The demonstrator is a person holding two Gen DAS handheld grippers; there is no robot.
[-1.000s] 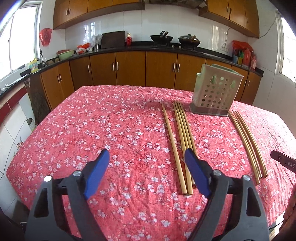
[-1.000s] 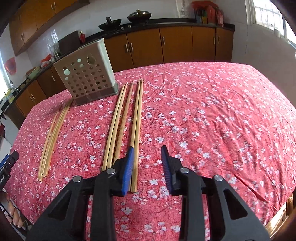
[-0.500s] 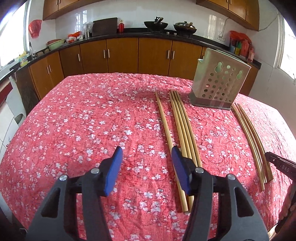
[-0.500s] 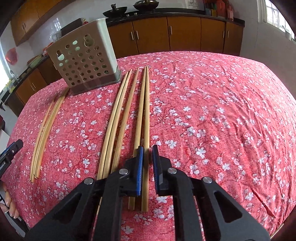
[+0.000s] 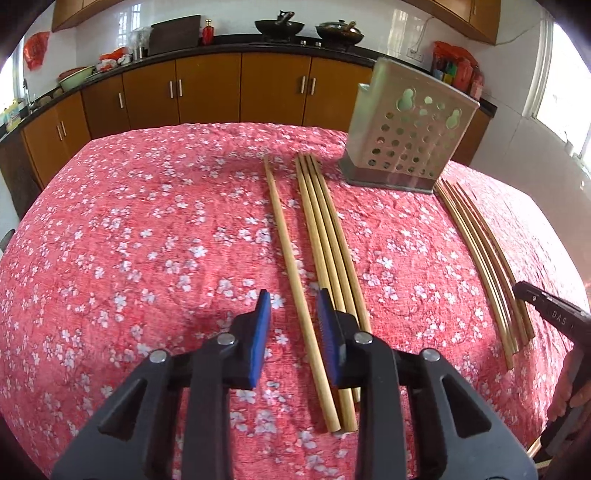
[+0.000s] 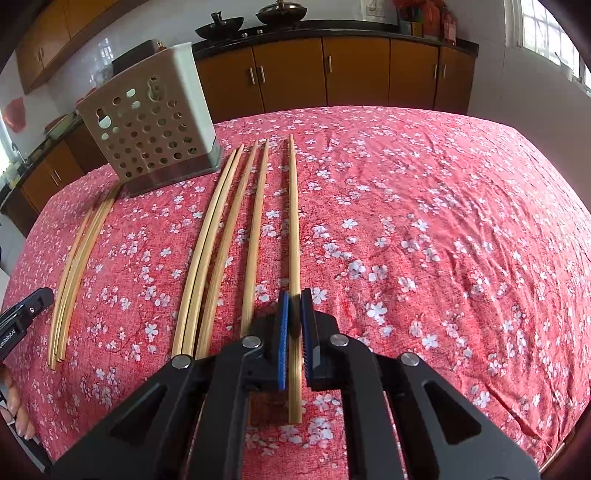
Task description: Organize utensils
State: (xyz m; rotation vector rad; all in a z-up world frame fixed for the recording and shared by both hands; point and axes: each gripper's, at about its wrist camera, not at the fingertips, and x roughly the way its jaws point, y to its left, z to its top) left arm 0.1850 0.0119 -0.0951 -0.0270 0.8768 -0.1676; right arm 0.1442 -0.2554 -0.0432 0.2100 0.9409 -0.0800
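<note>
The right gripper is clamped on a single bamboo chopstick, its blue pads pressed against the stick on both sides; the near end of the stick runs back under the fingers over the red floral tablecloth. Just left of those fingers lies another lone stick, then a loose group of three, all pointing away from the fingertips. Farther left, well apart, lies a thin bundle.

The left gripper stands parted, with a gap between its blue pads, and a single chopstick passes through that gap; the pads do not press it. Whether the stick lies flat on the cloth I cannot tell. Just right of the right-hand finger lie three sticks side by side, and well to the right a further bundle.

Beyond the sticks' far tips stands the perforated utensil holder, upright on the cloth, to the right of the left gripper's line and to the left of the right gripper's.

Behind the table runs a row of brown cabinets under a dark counter carrying two woks. White tiled wall rises above, and a window brightens the right side.
</note>
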